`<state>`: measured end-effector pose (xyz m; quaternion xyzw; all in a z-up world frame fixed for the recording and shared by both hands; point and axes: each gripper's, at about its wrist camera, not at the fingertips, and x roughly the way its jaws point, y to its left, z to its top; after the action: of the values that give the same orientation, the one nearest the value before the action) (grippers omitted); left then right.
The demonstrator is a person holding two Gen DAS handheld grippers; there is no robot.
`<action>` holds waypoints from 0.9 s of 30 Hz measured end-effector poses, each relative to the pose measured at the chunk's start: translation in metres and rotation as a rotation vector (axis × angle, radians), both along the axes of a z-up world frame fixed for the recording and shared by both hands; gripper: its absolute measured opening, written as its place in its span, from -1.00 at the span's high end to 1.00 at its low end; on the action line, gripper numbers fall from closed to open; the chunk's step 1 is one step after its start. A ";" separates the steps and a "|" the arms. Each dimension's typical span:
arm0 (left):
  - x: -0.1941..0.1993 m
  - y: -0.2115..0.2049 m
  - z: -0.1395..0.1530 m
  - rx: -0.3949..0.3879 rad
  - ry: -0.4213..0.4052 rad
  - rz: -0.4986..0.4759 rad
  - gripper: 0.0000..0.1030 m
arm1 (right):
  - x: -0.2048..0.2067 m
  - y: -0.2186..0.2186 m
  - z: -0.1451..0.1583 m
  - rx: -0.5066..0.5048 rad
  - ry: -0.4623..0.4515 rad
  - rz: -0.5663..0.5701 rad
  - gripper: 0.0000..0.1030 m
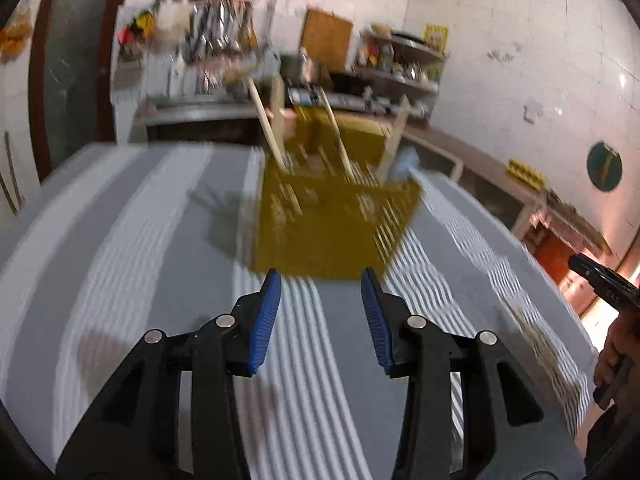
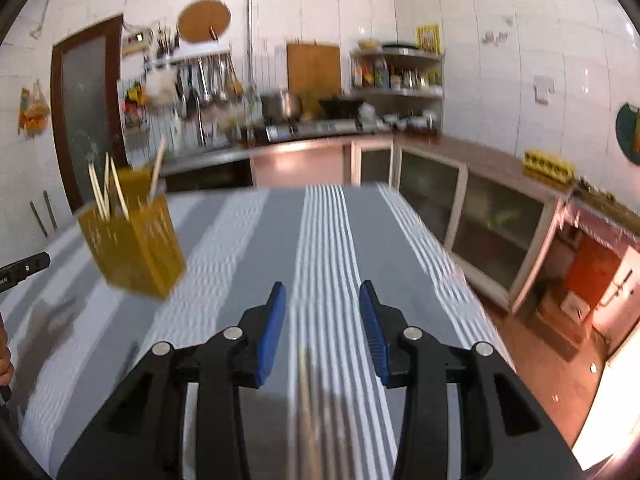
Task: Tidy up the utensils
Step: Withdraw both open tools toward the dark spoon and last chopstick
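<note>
Yellow holder [image 1: 332, 220] holds 3 wooden sticks [image 1: 269, 128]; both tools gape, empty.

Ahead of the left gripper [image 1: 321, 280], a perforated mustard-yellow plastic utensil holder [image 1: 320, 236] holding pale wooden sticks [image 1: 272, 136] stands on a matt grey-and-white striped woven tablecloth [image 1: 120, 220]; beyond it, glossy white wall tiles [image 1: 520, 40].

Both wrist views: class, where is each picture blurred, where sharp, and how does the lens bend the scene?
Left wrist view: the yellow utensil holder and striped tablecloth are smeared by motion; the left tool stays sharp; dark corners frame the round image. Right wrist view: the cloth streaks near the right tool, the far counter is clearer, and wall tiles curve.
</note>
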<state>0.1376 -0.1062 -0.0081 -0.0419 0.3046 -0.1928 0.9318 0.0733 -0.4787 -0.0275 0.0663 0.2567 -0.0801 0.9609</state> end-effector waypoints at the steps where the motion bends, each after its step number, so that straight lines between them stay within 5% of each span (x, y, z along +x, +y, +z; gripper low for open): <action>1: -0.006 -0.004 -0.009 -0.006 0.028 -0.018 0.20 | -0.005 0.000 -0.007 0.005 0.014 0.003 0.25; 13: -0.035 -0.044 -0.044 0.000 0.153 -0.059 0.05 | -0.027 0.026 -0.038 -0.024 0.123 0.074 0.25; 27: -0.013 -0.117 -0.080 0.147 0.289 -0.147 0.06 | -0.005 0.020 -0.035 -0.004 0.170 0.085 0.24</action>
<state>0.1244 -0.2233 -0.0881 0.0215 0.4508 -0.2297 0.8623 0.0678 -0.4584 -0.0627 0.0462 0.3398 -0.0452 0.9383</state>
